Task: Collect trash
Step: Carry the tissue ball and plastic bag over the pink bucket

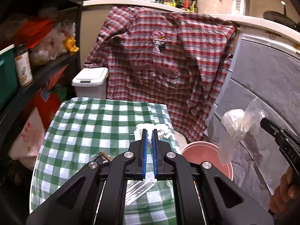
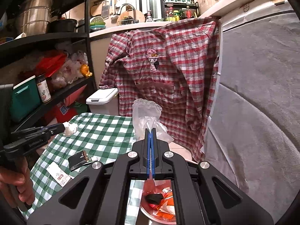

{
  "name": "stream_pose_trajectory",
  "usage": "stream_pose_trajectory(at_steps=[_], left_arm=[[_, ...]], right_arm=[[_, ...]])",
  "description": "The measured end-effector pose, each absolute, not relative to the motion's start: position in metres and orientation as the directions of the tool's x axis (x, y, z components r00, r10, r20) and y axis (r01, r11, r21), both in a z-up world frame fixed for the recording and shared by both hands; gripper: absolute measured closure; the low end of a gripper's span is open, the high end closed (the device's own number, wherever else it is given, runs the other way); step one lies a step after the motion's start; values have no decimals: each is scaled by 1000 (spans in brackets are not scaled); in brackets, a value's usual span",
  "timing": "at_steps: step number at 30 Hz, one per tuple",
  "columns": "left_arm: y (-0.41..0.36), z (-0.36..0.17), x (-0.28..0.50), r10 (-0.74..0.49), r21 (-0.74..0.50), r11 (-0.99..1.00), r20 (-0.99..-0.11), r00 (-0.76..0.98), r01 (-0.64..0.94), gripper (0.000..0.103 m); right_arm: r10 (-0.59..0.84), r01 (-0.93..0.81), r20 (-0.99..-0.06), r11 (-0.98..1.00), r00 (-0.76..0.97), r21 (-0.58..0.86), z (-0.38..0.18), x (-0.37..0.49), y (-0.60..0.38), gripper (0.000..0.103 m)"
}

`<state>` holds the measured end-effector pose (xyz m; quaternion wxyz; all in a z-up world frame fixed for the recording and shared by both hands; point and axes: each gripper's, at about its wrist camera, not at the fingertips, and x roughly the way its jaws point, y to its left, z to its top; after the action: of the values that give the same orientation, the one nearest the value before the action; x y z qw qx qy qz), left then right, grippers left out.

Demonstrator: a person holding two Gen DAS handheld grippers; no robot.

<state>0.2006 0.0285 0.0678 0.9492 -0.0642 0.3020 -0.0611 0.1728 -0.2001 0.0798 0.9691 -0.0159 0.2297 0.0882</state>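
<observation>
My left gripper point(image 1: 149, 131) is shut on a crumpled white tissue point(image 1: 161, 130) and holds it above the green checked table point(image 1: 84, 123); the tissue also shows in the right wrist view point(image 2: 70, 128). My right gripper point(image 2: 150, 130) is shut on a clear plastic bag point(image 2: 145, 114) and holds it in the air, also seen in the left wrist view point(image 1: 235, 127). A red bin point(image 1: 202, 154) stands by the table's right edge; under my right gripper it holds orange and black scraps point(image 2: 161, 204). A black wrapper point(image 2: 77, 160) and a white ticket point(image 2: 59, 175) lie on the table.
A clear plastic wrapper point(image 1: 137, 189) lies under my left gripper. A white lidded bin point(image 1: 91, 82) stands behind the table. A red plaid shirt point(image 1: 165, 60) hangs off the counter. Black shelves point(image 2: 46, 37) with bags and jars stand at the left. A grey cover point(image 2: 262, 93) is at the right.
</observation>
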Motion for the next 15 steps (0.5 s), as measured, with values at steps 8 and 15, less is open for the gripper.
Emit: stream_pose_trajectory(at_steps=[8,15], left_arm=[[-2,62,209,-192,-145,981,-570,799,132,98],[-25,51,218,-243,-161,970,-589,771,182,98]], right_arm=[[139,-153,-452,988,881,7,78,175,-214,102],[101,-108,-466,994,879,10,72,181,-232,102]])
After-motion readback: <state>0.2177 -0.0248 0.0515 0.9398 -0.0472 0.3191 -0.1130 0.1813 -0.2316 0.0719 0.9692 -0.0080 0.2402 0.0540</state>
